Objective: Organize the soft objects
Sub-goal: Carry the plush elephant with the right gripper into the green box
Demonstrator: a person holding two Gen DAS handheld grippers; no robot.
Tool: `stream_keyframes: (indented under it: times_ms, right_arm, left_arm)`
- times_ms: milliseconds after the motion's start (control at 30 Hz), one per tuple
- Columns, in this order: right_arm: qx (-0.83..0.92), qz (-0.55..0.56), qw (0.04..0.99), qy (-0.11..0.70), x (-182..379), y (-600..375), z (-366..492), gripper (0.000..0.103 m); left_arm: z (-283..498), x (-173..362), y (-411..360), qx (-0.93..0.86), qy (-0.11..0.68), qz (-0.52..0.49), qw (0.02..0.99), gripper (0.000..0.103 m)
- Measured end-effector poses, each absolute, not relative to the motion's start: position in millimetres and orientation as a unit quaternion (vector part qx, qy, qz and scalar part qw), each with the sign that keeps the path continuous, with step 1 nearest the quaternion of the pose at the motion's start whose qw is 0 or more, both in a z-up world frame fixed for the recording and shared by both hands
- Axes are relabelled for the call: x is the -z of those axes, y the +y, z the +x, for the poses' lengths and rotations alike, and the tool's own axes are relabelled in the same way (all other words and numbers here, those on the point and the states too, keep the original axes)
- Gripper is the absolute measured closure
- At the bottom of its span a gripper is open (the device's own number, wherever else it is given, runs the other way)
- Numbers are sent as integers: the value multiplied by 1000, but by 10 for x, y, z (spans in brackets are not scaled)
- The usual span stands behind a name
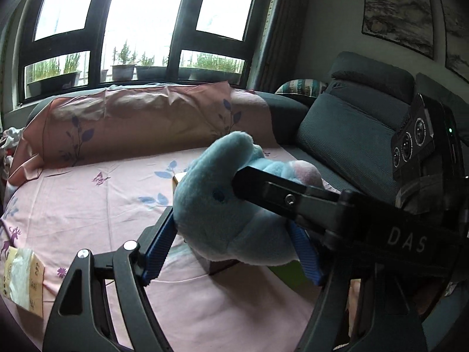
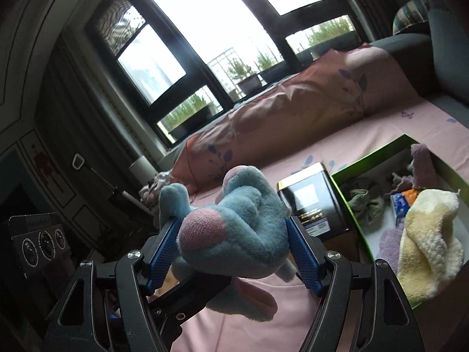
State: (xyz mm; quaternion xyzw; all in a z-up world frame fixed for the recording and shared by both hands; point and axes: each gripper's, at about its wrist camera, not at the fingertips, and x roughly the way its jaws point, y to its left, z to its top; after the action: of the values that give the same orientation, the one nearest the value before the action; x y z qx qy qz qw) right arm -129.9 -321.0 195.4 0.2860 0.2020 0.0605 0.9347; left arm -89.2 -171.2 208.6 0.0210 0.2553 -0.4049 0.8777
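A blue plush toy (image 1: 217,202) with pink patches hangs above the pink bedsheet, held from two sides. My left gripper (image 1: 230,220) has its blue pads pressed into the toy's flanks. The right gripper's black finger (image 1: 278,199) crosses in from the right and digs into the plush. In the right wrist view the same toy (image 2: 234,228) fills the right gripper (image 2: 231,220), both pads squeezing it. The left gripper's body (image 2: 38,243) shows at the lower left. A green-rimmed box (image 2: 378,158) at the right holds a cream fluffy towel (image 2: 428,240), grey-green socks (image 2: 363,202) and purple cloth (image 2: 422,164).
A black tin (image 2: 313,199) stands on the sheet beside the box. A long pink pillow (image 1: 132,117) lies along the window side. Dark grey sofa cushions (image 1: 346,129) rise at the right. A tissue pack (image 1: 23,278) lies at the bed's left edge.
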Motion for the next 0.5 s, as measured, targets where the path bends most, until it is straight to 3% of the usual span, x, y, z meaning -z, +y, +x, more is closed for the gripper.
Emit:
stream_keyframes:
  times_ms: [167, 500]
  right_arm:
    - [-13, 342, 929, 140, -1889, -3755, -1589, 28]
    - [78, 460, 873, 144, -1317, -4537, -1706, 28]
  left_arm:
    - [-987, -2149, -2316, 451, 233, 63, 859, 28]
    - [-883, -1773, -3302, 475, 294, 120, 821, 27]
